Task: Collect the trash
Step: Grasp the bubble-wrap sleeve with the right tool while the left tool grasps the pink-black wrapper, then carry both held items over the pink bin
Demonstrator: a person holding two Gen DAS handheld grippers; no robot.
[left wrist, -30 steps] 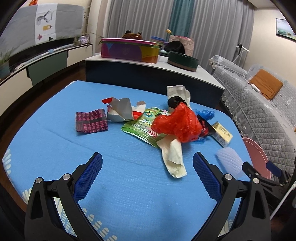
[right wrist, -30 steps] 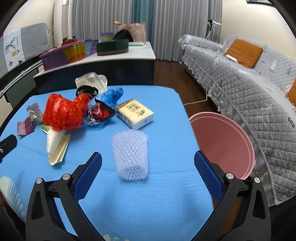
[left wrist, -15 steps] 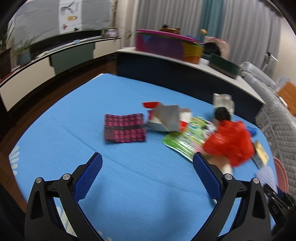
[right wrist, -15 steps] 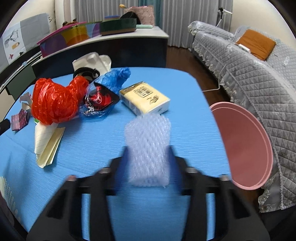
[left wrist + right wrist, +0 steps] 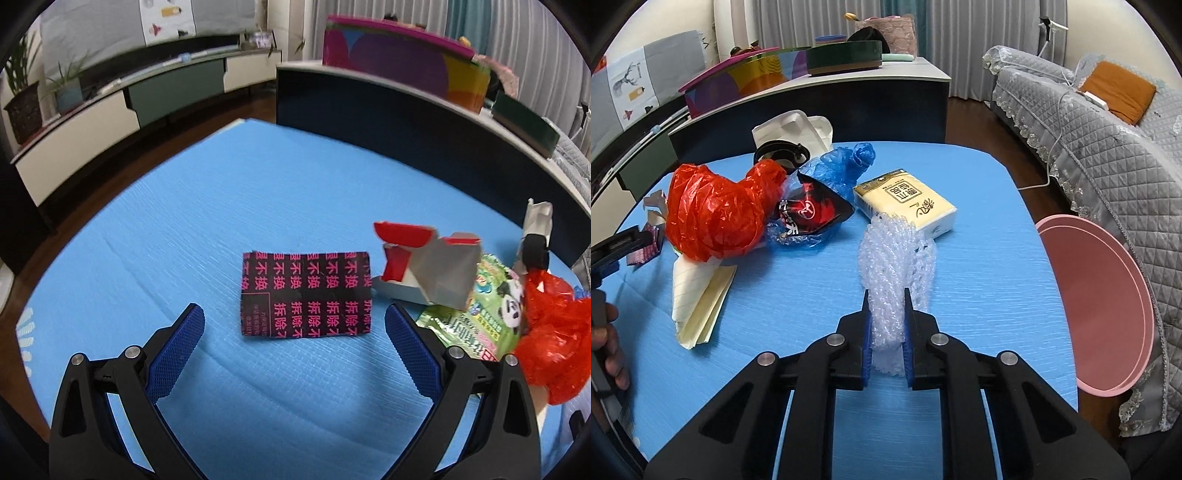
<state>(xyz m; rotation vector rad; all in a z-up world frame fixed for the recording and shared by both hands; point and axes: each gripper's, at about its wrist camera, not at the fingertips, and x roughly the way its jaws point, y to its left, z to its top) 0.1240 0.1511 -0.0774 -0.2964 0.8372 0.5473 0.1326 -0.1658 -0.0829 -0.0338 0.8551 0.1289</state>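
Note:
My right gripper (image 5: 886, 295) is shut on a white foam net sleeve (image 5: 897, 251), squeezed between the pads on the blue table (image 5: 979, 295). A pink bin (image 5: 1100, 306) stands just off the table's right edge. My left gripper (image 5: 293, 321) is open, its fingers either side of a black wrapper with pink characters (image 5: 304, 293) lying flat. Right of it lie a torn red and grey carton (image 5: 428, 269), a green snack bag (image 5: 480, 317) and a red plastic bag (image 5: 554, 332), the last also in the right wrist view (image 5: 716, 214).
A tissue pack (image 5: 908, 199), blue plastic bag (image 5: 842, 166), dark snack wrapper (image 5: 809, 214), folded paper (image 5: 701, 302) and white carton (image 5: 794, 129) lie on the table. A dark counter (image 5: 849, 92) stands behind. A grey sofa (image 5: 1108, 129) is at the right.
My right gripper closed on the foam net sleeve, squashing it. My left gripper swung left from the trash pile and came down around the black and pink wrapper.

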